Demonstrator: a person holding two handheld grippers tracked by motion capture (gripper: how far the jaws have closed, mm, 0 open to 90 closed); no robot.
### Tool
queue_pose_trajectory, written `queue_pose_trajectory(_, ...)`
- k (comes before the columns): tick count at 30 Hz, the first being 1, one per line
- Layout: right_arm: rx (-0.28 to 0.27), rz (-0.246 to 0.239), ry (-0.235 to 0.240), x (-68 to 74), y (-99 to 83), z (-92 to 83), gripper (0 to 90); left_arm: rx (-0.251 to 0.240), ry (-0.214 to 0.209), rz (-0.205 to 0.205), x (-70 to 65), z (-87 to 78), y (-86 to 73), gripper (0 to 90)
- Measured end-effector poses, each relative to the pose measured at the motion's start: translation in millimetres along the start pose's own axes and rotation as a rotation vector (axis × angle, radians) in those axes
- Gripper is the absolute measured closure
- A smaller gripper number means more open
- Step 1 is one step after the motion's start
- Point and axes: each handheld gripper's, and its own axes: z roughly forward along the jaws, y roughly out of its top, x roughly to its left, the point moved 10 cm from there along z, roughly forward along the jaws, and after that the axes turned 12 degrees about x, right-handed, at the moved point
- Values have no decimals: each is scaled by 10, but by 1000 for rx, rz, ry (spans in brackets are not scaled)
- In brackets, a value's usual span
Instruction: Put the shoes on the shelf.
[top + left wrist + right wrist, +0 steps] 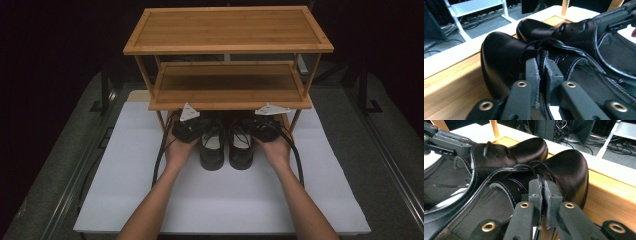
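Two black leather lace-up shoes stand side by side, toes in under the bottom of a bamboo rack (227,47): the left shoe (212,150) and the right shoe (241,150). My left gripper (201,131) is shut on the laced upper edge of the left shoe (501,57), the leather pinched between its pads (534,72). My right gripper (253,131) is shut the same way on the right shoe (571,167), with the leather between its pads (552,192). Both shoes rest with their toes on the rack's lowest wooden board (449,95).
The rack has two shelves above the shoes; the middle shelf (227,85) hangs low over both grippers. A white mat (225,200) covers the table under the rack and forearms. Cables trail back from each gripper. Dark floor and metal frames lie beyond.
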Motion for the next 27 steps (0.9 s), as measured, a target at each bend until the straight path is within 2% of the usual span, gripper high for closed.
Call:
queue_pose_trajectory(2,-1,-4,0,8,17,-9,757,-1,-10,-15,-7,-14,2,758)
queue_pose_trajectory(4,10,-6,-15,8,19,-52,636,10,-25,-22,-9,-53,-14,650)
queue_pose_trajectory(7,29,2,9,7,-10,-175,534,2,-45,-25,-3,-221,-14,532)
queue_pose_trajectory(11,-3,12,65,46,-75,-425,471,1,-82,6,-54,-462,-62,424)
queue_pose_trajectory(14,1,8,84,82,-181,-553,440,6,-109,36,-148,-597,-160,363)
queue_pose_trajectory(15,1,12,99,104,-235,-606,427,11,-107,48,-169,-631,-205,351)
queue_pose_trajectory(18,-4,11,119,152,-371,-692,405,13,-122,36,-224,-710,-348,308)
queue_pose_trajectory(23,21,6,143,250,-625,-698,363,68,-127,44,-258,-647,-619,269)
queue_pose_trajectory(27,67,1,147,287,-834,-581,323,110,-140,45,-292,-506,-804,249)
